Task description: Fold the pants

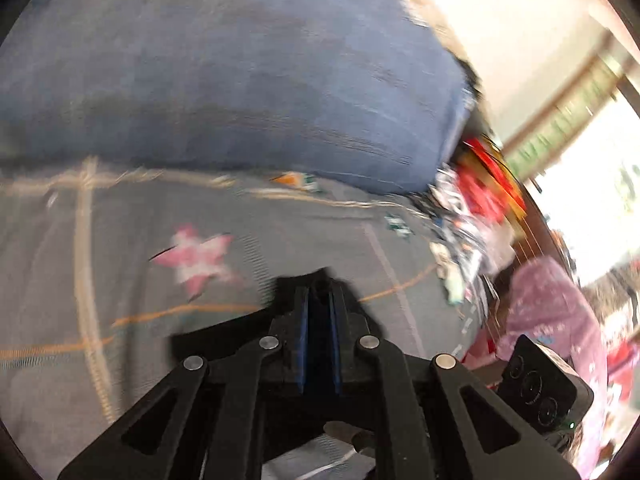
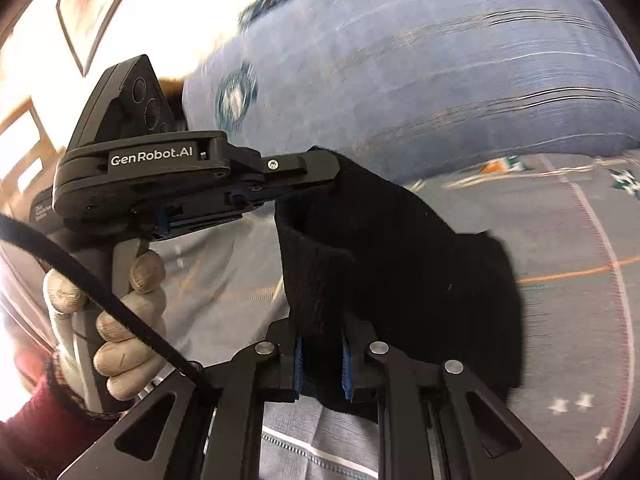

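Between both tools, black pants (image 2: 400,248), pinched by right tool (image 2: 323,354) and left tool (image 2: 320,178).

A broad stretch of grey patterned bedsheet (image 1: 120,280) lies open ahead of both grippers. Behind it, a bulky blue quilted cushion (image 1: 240,80) walls off the far side. Along the sheet's right edge, a blurred heap of red and mixed-coloured clutter (image 1: 480,192) blocks passage.

The bed cover (image 1: 120,240) and the blue pillow (image 1: 240,60) look smeared. The pile of things (image 1: 472,208) beside the bed is too blurry to name. The black pants (image 2: 380,248) hide the left gripper's (image 2: 320,184) fingertips.
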A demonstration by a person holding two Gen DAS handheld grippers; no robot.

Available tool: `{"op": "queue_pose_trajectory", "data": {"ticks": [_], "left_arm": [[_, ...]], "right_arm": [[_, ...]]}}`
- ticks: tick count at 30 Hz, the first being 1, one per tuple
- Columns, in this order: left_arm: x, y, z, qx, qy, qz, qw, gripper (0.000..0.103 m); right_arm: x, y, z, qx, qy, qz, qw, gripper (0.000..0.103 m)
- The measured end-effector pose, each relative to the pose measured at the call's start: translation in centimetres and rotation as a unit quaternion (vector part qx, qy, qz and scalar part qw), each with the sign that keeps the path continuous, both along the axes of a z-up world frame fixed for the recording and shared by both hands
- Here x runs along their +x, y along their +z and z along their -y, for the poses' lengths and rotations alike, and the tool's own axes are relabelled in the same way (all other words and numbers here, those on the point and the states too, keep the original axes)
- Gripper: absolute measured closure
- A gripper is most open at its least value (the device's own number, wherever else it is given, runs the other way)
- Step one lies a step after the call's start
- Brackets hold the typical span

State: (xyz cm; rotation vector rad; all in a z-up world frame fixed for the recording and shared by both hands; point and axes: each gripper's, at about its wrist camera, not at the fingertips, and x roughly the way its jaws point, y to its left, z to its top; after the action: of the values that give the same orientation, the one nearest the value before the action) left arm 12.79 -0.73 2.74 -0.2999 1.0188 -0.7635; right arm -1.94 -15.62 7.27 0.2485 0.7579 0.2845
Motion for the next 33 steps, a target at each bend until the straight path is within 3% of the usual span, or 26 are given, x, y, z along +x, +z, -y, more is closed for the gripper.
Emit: {"op": "queue_pose_trajectory", "data": {"ticks": [5,7,11,18,20,22,24,26,30,33], "left_arm": [[1.5,-5.4,-2.9,0.014,0.042,-0.052,0.9977,0.094],[1.2,-6.5,-3.7,-0.002,0.047,-0.062,0.9970,0.093],[0.2,-6.3,-4.7,-0.024,0.057,-0.057,0.9965,0.093],[-0.3,-5.0,-5.5,-0.029,0.083,-0.044,0.9951,0.093],[-0.3,-6.0,-6.2,-0.018,0.103,-0.055,0.9929,0.092],[-0.6,-7.4,-7.0,-0.006,0.120,-0.073,0.9900,0.083],[-1.1,-8.3,-8.0,-0.006,0.131,-0.089,0.9873,0.063],[-1.7,-8.8,-8.9,-0.013,0.134,-0.098,0.9861,0.061],[-2.4,-9.2,-10.2,-0.010,0.138,-0.106,0.9847,0.056],[-3.2,-8.0,-11.6,-0.016,0.153,-0.088,0.9841,0.056]], "right_arm": [[2.5,-4.6,-2.3,-0.043,0.007,-0.054,0.998,0.087],[2.5,-5.8,-2.4,-0.051,0.013,-0.065,0.996,0.086],[1.7,-5.5,-3.0,-0.069,0.019,-0.060,0.996,0.087],[0.3,-4.0,-5.2,-0.104,0.044,-0.030,0.993,0.086],[0.4,-4.9,-5.9,-0.114,0.056,-0.037,0.991,0.080],[0.3,-5.9,-6.5,-0.116,0.076,-0.043,0.989,0.068],[-0.6,-6.1,-7.3,-0.118,0.096,-0.037,0.988,0.045],[-1.7,-6.0,-8.0,-0.120,0.121,-0.027,0.985,0.031],[-3.3,-5.9,-8.1,-0.130,0.136,-0.026,0.982,0.030],[-4.4,-4.6,-6.2,-0.107,0.128,-0.028,0.986,0.030]]}}
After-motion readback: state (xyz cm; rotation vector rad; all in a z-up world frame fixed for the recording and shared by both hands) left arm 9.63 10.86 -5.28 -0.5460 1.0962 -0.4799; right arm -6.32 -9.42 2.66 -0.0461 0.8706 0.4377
